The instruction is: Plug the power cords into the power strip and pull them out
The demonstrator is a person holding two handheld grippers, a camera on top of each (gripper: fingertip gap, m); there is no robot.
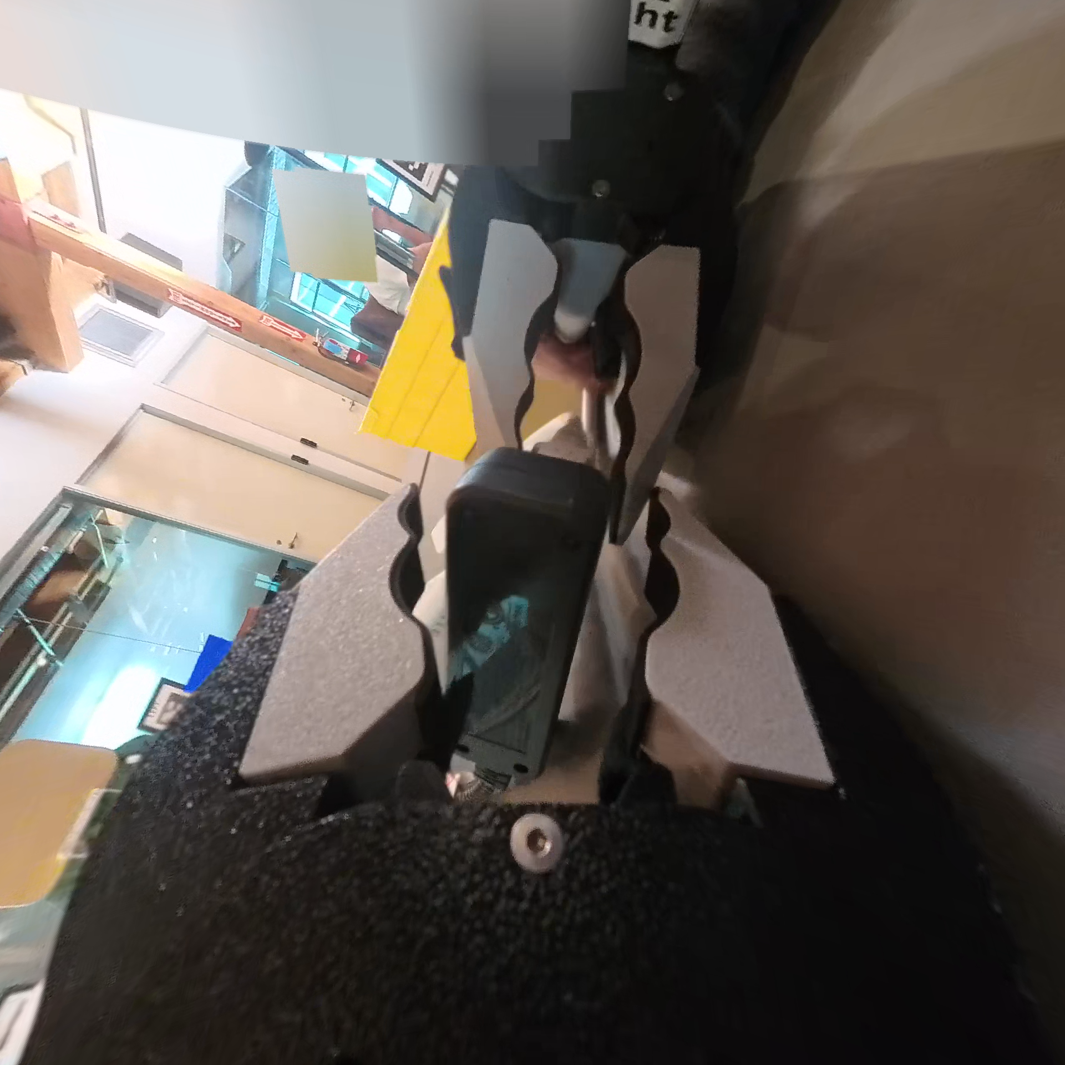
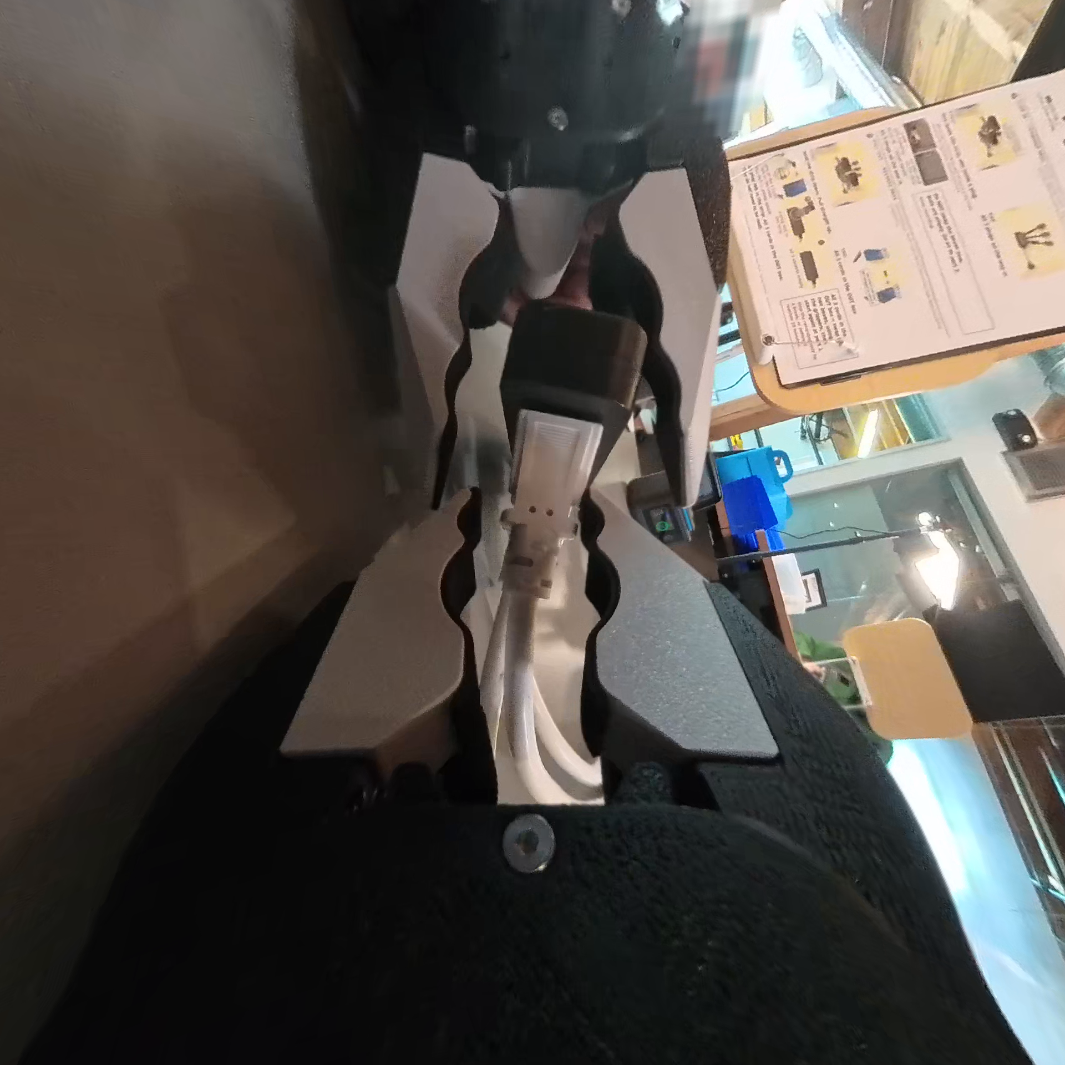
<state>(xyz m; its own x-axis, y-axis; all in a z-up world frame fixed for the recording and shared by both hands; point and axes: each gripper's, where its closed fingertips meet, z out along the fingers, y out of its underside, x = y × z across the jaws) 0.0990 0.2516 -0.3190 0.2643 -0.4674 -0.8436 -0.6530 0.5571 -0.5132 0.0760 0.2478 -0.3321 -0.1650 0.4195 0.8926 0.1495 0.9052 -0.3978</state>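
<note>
Both views are rolled on their side. My left gripper [image 1: 533, 495] is shut on a black power strip [image 1: 518, 588], whose body lies lengthwise between the grey fingers. The pad nearer the table stands a little off it. In the right wrist view the strip [image 2: 570, 363] shows end-on, with a white plug [image 2: 553, 455] seated in its face. My right gripper [image 2: 529, 501] is shut on the plug's neck, and the white cord [image 2: 518, 663] runs back between its fingers. The two grippers face each other tip to tip: the right one [image 1: 567, 455] shows beyond the strip, the left one [image 2: 562, 495] beyond the plug.
A blurred brown table surface [image 1: 893, 461] lies close beside both grippers, and also shows in the right wrist view [image 2: 144, 403]. A printed sheet on a wooden board [image 2: 899, 230] and blue bins [image 2: 749, 495] stand behind. A yellow board [image 1: 420, 357] is behind the right gripper. My two grippers' fingertips are within a few centimetres of each other.
</note>
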